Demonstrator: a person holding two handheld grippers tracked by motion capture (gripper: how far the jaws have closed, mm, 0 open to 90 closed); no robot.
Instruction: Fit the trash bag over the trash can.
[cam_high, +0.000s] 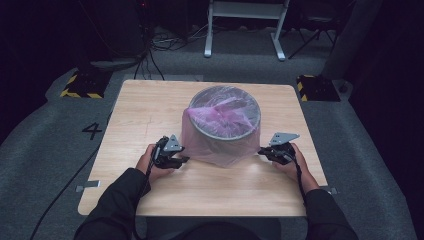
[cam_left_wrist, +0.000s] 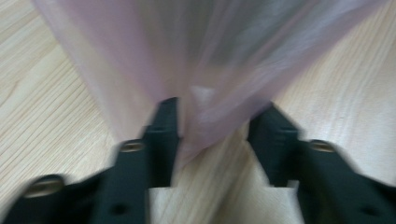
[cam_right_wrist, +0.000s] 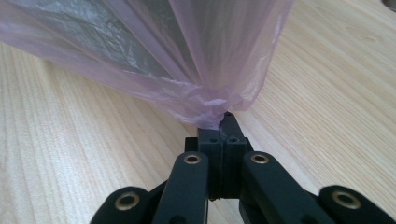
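A round grey bin (cam_high: 225, 107) stands in the middle of the wooden table (cam_high: 145, 110), with a thin pink plastic bag (cam_high: 220, 147) pulled over its rim and hanging down its sides. My left gripper (cam_high: 184, 160) sits low at the bag's left hem. In the left gripper view its jaws (cam_left_wrist: 219, 112) stand apart with a fold of the bag (cam_left_wrist: 187, 56) loose between them, brushing the left jaw. My right gripper (cam_high: 261, 150) is at the bag's right hem. In the right gripper view it (cam_right_wrist: 220, 123) is shut on a bunched corner of the bag (cam_right_wrist: 177, 70), just above the tabletop.
Bare wood lies in front of the bin and to both sides. Beyond the table are grey carpet, two yellow-and-black striped blocks (cam_high: 80, 85) at the far corners, cables, and a white desk frame (cam_high: 245, 30) at the back.
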